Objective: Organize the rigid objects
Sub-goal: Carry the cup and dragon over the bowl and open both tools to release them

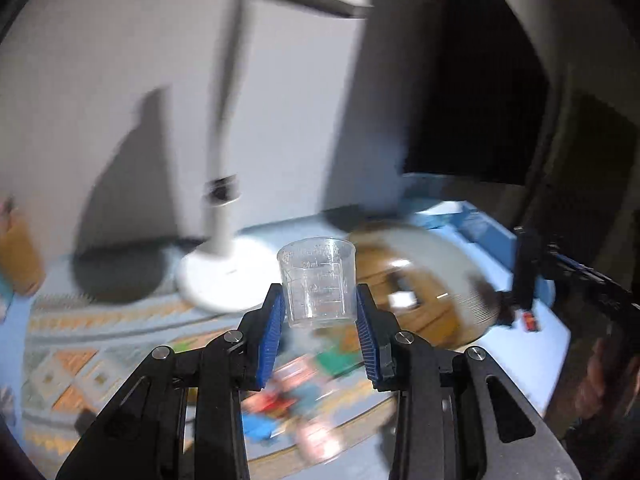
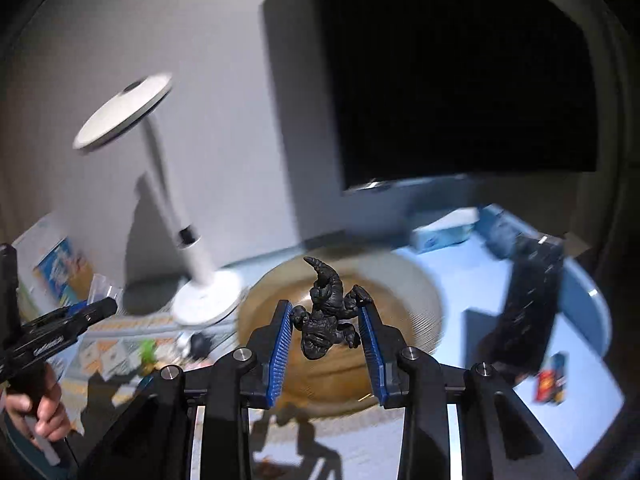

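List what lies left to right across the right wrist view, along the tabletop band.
Person's hand on the left claw → white lamp base → black figurine held in the right claw, in front of the wooden bowl → black stand → small red card.

A light blue table [image 2: 452, 280] carries a wooden bowl [image 2: 400, 280], white lamp base [image 2: 208, 300], patterned mat [image 1: 100, 332] (blurred) and tissue box [image 2: 444, 232].
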